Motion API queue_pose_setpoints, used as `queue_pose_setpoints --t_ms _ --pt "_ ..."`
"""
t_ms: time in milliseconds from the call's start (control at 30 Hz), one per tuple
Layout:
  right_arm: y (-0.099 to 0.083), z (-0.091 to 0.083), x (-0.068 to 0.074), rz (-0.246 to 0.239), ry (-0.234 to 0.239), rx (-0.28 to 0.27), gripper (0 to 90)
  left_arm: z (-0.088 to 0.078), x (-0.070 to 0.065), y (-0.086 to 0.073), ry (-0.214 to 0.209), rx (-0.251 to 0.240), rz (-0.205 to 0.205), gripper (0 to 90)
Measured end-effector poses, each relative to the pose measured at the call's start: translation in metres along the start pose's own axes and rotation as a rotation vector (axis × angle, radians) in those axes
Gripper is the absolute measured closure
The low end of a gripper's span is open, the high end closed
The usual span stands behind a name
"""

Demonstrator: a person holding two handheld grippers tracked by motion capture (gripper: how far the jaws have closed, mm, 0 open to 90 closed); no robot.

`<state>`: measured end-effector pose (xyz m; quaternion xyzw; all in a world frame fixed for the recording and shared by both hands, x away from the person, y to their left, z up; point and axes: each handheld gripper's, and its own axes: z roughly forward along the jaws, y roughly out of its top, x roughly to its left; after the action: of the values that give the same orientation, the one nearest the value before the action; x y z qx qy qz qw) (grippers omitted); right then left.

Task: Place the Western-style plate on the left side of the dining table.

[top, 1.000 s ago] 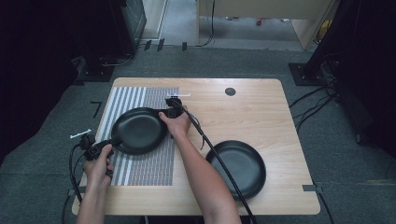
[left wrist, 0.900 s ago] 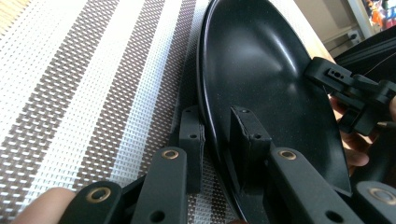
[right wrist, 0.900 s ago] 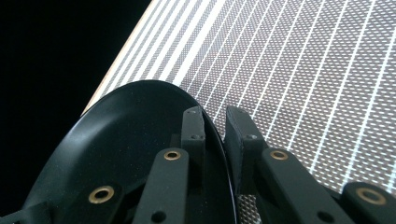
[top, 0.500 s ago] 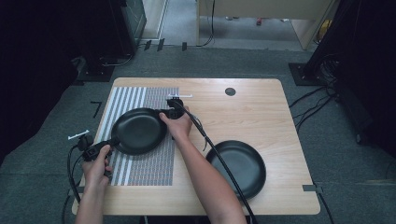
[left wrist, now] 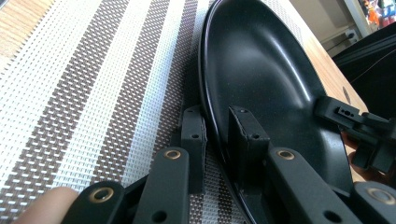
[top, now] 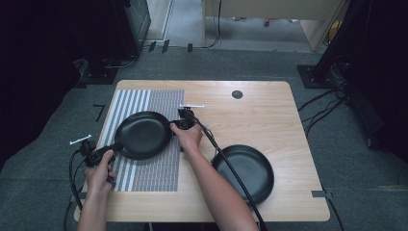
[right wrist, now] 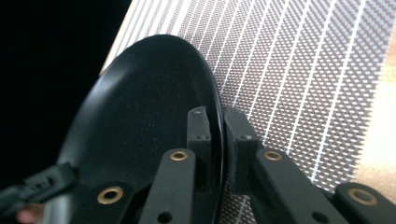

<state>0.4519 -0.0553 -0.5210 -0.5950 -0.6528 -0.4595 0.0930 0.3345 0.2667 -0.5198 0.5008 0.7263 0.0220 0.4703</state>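
Black round pan [top: 143,135], shallow and matte, rim clamped in left tool [left wrist: 215,135] and right tool [right wrist: 216,133]

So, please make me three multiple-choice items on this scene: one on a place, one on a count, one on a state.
1. Where does the pan gripped by both claws lie?
A. on the striped mat
B. on the bare wood
C. on the floor

2. How many black pans are on the table?
A. one
B. two
C. three

3. How does the left claw stand?
A. wide open above the pan
B. shut on the pan's rim
C. shut on a cable

Key: 1 A, the held pan rests on the striped mat in the high view. 2 B, beside it a second pan sits on the table. 3 B, the left claw has one jaw on each side of the rim; the right claw grips the opposite rim the same way.
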Motion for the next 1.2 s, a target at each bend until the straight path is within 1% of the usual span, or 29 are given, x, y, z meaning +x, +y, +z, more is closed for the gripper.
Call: queue_pose_setpoints --t_ms 33,67,100,233,367,400,500,533,567,600,633,667,700,733,800,900,967,1000,1033,1067,1100,1133,1167,1200 --pt "0.001 0.000 -0.002 0.029 0.011 0.004 83.7 0.000 0.000 0.000 -0.002 0.002 -0.003 77.3" --pt "0.001 0.000 -0.002 0.029 0.011 0.004 83.7 0.000 0.000 0.000 -0.002 0.002 -0.003 77.3" --pt "0.003 0.002 -0.003 0.037 0.020 0.002 83.8 0.000 0.000 0.000 -0.002 0.001 -0.001 77.3" --pt "0.007 0.006 -0.001 0.022 0.003 -0.014 83.4 0.001 0.000 -0.001 -0.007 0.003 -0.005 77.0" --pt "0.010 0.009 0.001 0.019 0.002 -0.037 83.4 0.001 0.001 -0.001 -0.011 0.006 -0.006 76.3" --pt "0.011 0.011 0.001 -0.009 0.000 -0.044 82.9 0.001 0.001 -0.001 -0.016 0.005 -0.008 75.7" --pt "0.011 0.012 0.002 -0.038 -0.008 -0.041 81.7 0.000 0.002 -0.001 -0.022 0.000 -0.011 73.8" --pt "0.011 0.011 0.002 -0.049 -0.011 -0.043 79.2 -0.001 0.002 0.000 -0.024 -0.004 -0.012 72.5" --pt "0.011 0.009 0.004 -0.065 -0.016 -0.067 74.0 -0.001 0.002 0.000 -0.024 -0.011 -0.014 70.5" --pt "0.011 0.008 0.005 -0.079 -0.030 -0.082 70.7 -0.001 0.002 0.000 -0.024 -0.011 -0.014 69.1" --pt "0.011 0.008 0.005 -0.079 -0.030 -0.082 70.7 -0.003 0.003 0.000 -0.015 -0.023 -0.010 69.1" --pt "0.012 0.005 0.006 -0.120 -0.071 -0.103 66.7 -0.005 0.003 0.000 -0.006 -0.036 -0.006 68.5" --pt "0.014 -0.001 0.008 -0.177 -0.113 -0.130 61.8 -0.008 0.003 0.000 0.015 -0.051 0.016 66.3" --pt "0.015 -0.003 0.008 -0.189 -0.119 -0.137 60.5 -0.010 0.004 0.000 0.019 -0.058 0.021 65.3" --pt "0.016 -0.010 0.008 -0.200 -0.123 -0.150 57.7 -0.013 0.005 0.002 0.017 -0.067 0.016 61.8" --pt "0.016 -0.022 0.006 -0.221 -0.116 -0.156 56.0 -0.015 0.001 0.002 0.024 -0.084 0.040 55.5" --pt "0.016 -0.029 0.003 -0.204 -0.088 -0.158 55.3 -0.016 -0.005 0.001 0.029 -0.082 0.077 51.0" --pt "0.015 -0.033 0.003 -0.201 -0.079 -0.159 53.7 -0.016 -0.005 0.001 0.029 -0.082 0.077 49.8" --pt "0.015 -0.037 0.002 -0.204 -0.072 -0.165 51.6 -0.017 -0.011 0.000 0.027 -0.081 0.117 49.3" --pt "0.014 -0.040 0.002 -0.208 -0.062 -0.170 50.3 -0.018 -0.016 -0.001 0.026 -0.083 0.139 48.8" --pt "0.013 -0.045 0.001 -0.216 -0.049 -0.176 49.0 -0.018 -0.019 -0.002 0.031 -0.087 0.155 46.3" --pt "0.012 -0.048 0.002 -0.225 -0.049 -0.178 47.4 -0.019 -0.024 -0.003 0.042 -0.091 0.184 44.4" --pt "0.011 -0.054 0.003 -0.243 -0.060 -0.183 43.9 -0.020 -0.027 -0.004 0.052 -0.091 0.208 41.5" --pt "0.011 -0.054 0.003 -0.243 -0.060 -0.183 43.9 -0.020 -0.027 -0.004 0.052 -0.091 0.208 38.4"
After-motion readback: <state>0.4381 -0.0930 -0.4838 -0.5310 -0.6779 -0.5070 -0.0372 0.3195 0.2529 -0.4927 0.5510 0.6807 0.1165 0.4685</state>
